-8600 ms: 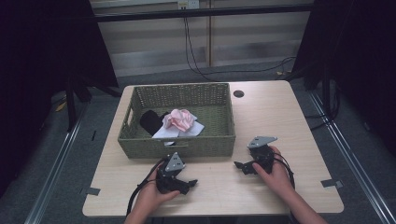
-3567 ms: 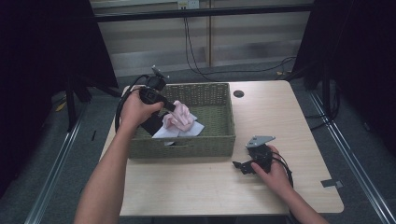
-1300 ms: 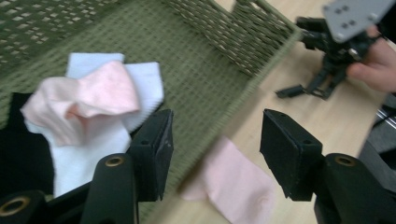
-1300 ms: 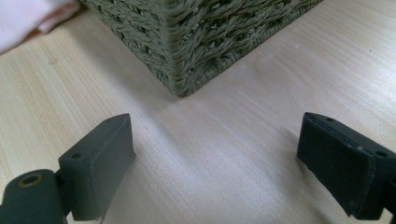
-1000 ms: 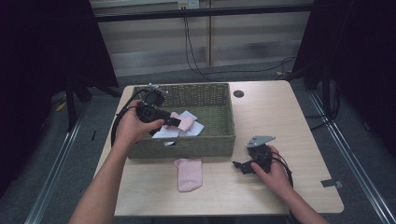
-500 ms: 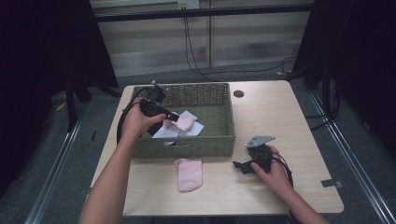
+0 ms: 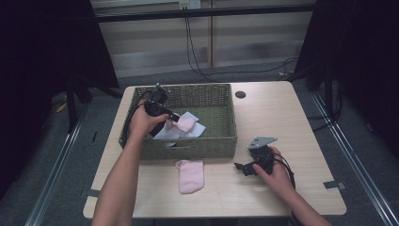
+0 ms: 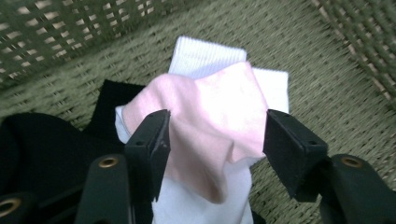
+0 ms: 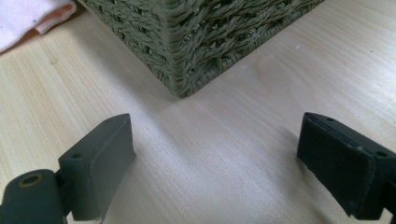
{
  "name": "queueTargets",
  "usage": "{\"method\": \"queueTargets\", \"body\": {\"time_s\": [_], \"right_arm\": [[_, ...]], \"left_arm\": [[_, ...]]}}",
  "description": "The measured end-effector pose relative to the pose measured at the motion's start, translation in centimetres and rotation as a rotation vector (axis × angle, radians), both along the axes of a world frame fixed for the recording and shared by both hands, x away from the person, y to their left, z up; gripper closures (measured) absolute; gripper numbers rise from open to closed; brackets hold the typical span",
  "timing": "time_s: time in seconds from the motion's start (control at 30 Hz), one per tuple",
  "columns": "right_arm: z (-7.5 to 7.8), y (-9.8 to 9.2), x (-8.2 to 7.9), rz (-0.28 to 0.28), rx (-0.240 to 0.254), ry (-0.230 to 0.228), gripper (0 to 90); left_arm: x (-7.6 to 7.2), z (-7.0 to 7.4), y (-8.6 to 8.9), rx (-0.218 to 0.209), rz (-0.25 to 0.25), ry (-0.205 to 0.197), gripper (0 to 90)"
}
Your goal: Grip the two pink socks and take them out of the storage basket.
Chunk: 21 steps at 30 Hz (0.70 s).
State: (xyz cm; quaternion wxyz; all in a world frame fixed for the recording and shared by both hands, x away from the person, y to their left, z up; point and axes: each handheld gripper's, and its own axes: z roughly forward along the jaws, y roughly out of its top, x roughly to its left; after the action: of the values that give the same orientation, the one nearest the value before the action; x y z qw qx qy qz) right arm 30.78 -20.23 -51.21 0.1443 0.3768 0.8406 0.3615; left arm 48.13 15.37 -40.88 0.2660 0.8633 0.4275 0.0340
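Left gripper view, black sock [image 8: 42,140] (beneath pink sock [image 8: 205,121])

From my seat I see a light wooden table [image 7: 291,117] with rounded corners and a small dark round hole [image 7: 241,94] near its far edge. It stands on grey floor [image 7: 362,155], with metal rails [image 7: 56,188] running along the left and right. Beyond the far edge a pale panelled wall [image 7: 244,42] catches the light, black cables [image 7: 197,52] hanging down it. Dark curtains [image 7: 42,56] close in left and right
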Motion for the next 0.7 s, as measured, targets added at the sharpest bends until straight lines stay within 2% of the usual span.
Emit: {"method": "queueTargets", "body": {"time_s": [0.1, 0.27, 0.33, 0.43, 0.7], "right_arm": [[0.0, 0.0, 0.0, 0.000, 0.000, 0.000, 10.2], [0.0, 0.0, 0.0, 0.000, 0.000, 0.001, 10.2], [0.0, 0.0, 0.0, 0.001, 0.000, 0.001, 10.2], [0.0, 0.0, 0.0, -0.002, 0.001, 0.005, 10.2], [0.0, 0.0, 0.0, -0.003, 0.000, 0.006, 10.2]], "left_arm": [[0.1, -0.6, 0.0, 0.007, -0.003, 0.025, 47.2], [0.0, -0.7, 0.1, 0.036, -0.013, 0.081, 76.8], [0.0, -0.5, 0.1, 0.041, -0.010, 0.083, 82.5], [-0.2, 0.2, 0.3, 0.046, -0.016, 0.098, 84.7], [-0.9, 3.3, 0.3, 0.022, -0.033, 0.075, 85.2]]}}
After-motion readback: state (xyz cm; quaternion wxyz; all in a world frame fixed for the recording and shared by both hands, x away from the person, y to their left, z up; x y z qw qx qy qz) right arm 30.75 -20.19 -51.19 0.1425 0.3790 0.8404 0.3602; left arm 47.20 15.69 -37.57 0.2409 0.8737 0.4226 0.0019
